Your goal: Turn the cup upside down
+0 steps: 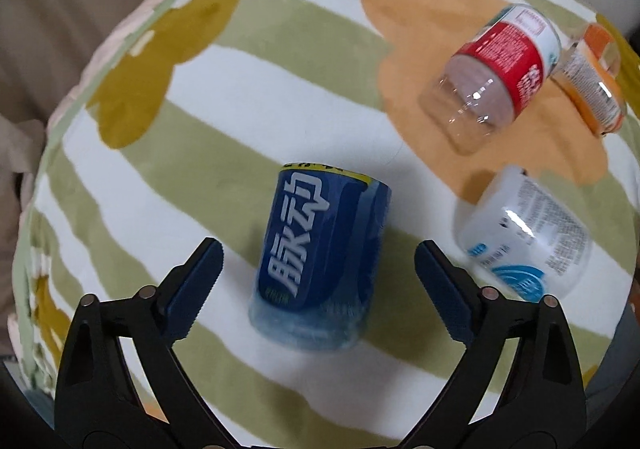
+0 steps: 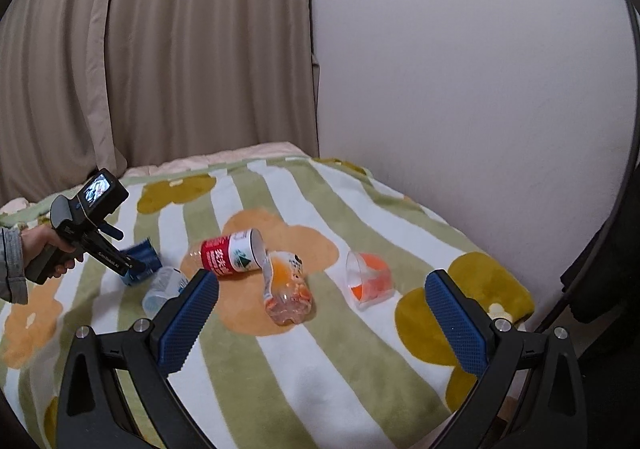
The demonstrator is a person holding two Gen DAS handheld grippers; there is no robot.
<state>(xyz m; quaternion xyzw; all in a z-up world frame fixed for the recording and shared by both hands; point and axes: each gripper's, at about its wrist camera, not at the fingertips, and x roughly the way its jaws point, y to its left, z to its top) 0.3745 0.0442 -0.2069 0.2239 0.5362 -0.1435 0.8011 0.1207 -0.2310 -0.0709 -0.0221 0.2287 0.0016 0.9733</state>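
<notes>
A: Left wrist view: the left claw (image 1: 316, 269) spread wide, either side of the blue cup (image 1: 320, 265) on the striped blanket (image 1: 280, 49), not touching it.

B: Right wrist view: the right claw (image 2: 322, 313) gapes empty; the blue cup (image 2: 140, 261) sits far left beside the red-labelled cup (image 2: 232, 255).

**Blur, overlap and cropped edges**

In the left wrist view the blue cup (image 1: 320, 265) is smeared by motion, its lower rim indistinct. The orange-labelled cup (image 1: 596, 85) is partly hidden behind the red-labelled cup (image 1: 500, 77), near the frame's edge. In the right wrist view the left gripper (image 2: 134, 267) covers part of the blue cup (image 2: 142, 255); whether its fingers touch it cannot be told. The white cup (image 2: 162, 289) sits partly behind a right finger (image 2: 188, 321).
</notes>
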